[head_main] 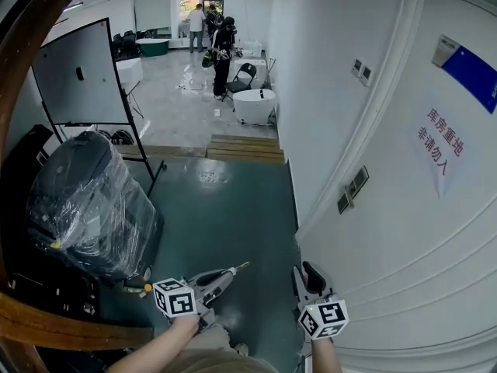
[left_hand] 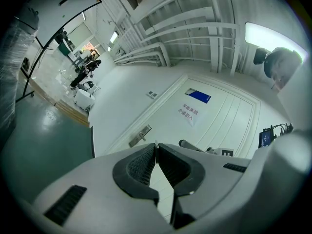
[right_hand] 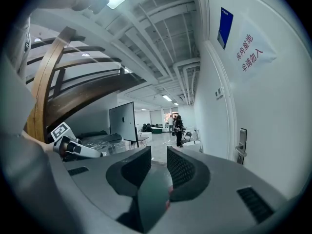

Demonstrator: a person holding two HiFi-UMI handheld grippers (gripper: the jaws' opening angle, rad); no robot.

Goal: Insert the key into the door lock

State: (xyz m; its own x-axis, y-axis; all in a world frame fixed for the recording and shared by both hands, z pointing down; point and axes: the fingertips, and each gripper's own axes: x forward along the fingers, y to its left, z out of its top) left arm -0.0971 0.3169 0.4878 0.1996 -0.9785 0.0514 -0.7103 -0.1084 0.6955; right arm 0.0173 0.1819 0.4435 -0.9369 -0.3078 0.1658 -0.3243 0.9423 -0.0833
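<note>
Your left gripper (head_main: 227, 273) pinches the key (head_main: 241, 267) at its very tips while your right gripper (head_main: 306, 277) hangs parted and empty, so with the door lock (head_main: 353, 189) at 2 o'clock, a skewed approach could twist the key loose.

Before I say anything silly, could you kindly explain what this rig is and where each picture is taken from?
There is no robot here: a person holds a two-jaw gripper in each hand. The head view comes from a camera on the person's head, looking down at both grippers, a green floor and a white door. The other two views come from cameras riding on the grippers, looking along their jaws. The left gripper is shut on a small key whose tip pokes out in front. The right gripper is open and empty. The lock with its lever handle sits on the door, apart from the key.
</note>
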